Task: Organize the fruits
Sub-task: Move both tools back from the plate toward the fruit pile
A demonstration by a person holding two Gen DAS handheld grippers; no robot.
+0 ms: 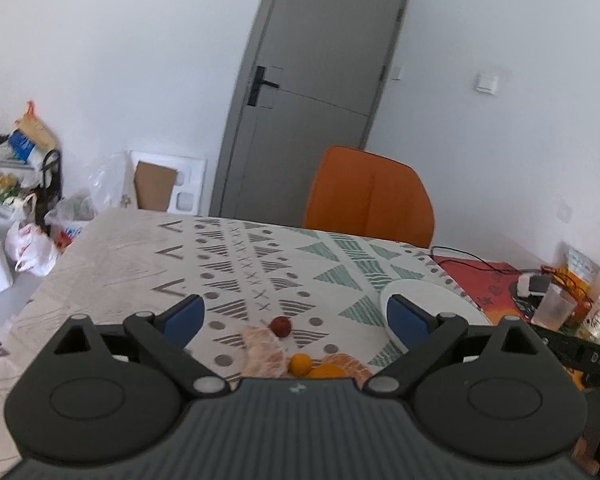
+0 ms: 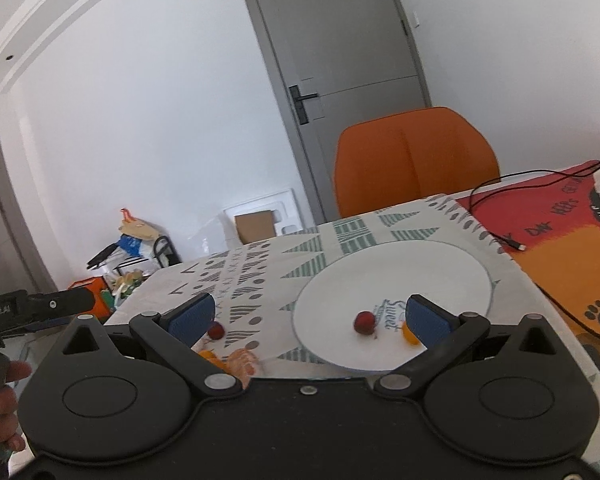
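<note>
The table (image 1: 112, 256) carries a patterned cloth with bare stretch on its far and left parts; its far edge runs in front of an orange chair (image 1: 370, 196), and its left edge drops off toward bags (image 1: 28, 246) on the floor. To the right the cloth ends at a red and orange mat (image 2: 572, 248) crossed by a black cable (image 2: 500, 236).

A white plate (image 2: 420, 264) sits near the cloth's right border, most of its face bare. On it lie a red fruit (image 2: 365, 323) near the middle and a small orange fruit (image 2: 410, 335) toward the near rim, partly behind the right gripper's finger.

Left of the plate, on the cloth, the rest of the fruit is bunched: two peeled pale segments (image 1: 262, 350), the left one standing with its long axis running away from the left camera, the other (image 1: 346, 362) low and mostly hidden by the gripper body. Between them are a small round orange fruit (image 1: 300, 363) and a second orange piece (image 1: 327, 371), touching or nearly so. A red fruit (image 1: 280, 326) lies just beyond the cluster, apart from it.

The left gripper (image 1: 296, 318) is spread wide above the cluster, holding nothing. The right gripper (image 2: 310, 318) is likewise spread wide and empty, one finger over the cluster side, the other over the plate's near part. A hand (image 2: 2, 404) grips the left tool at the right view's left edge.
</note>
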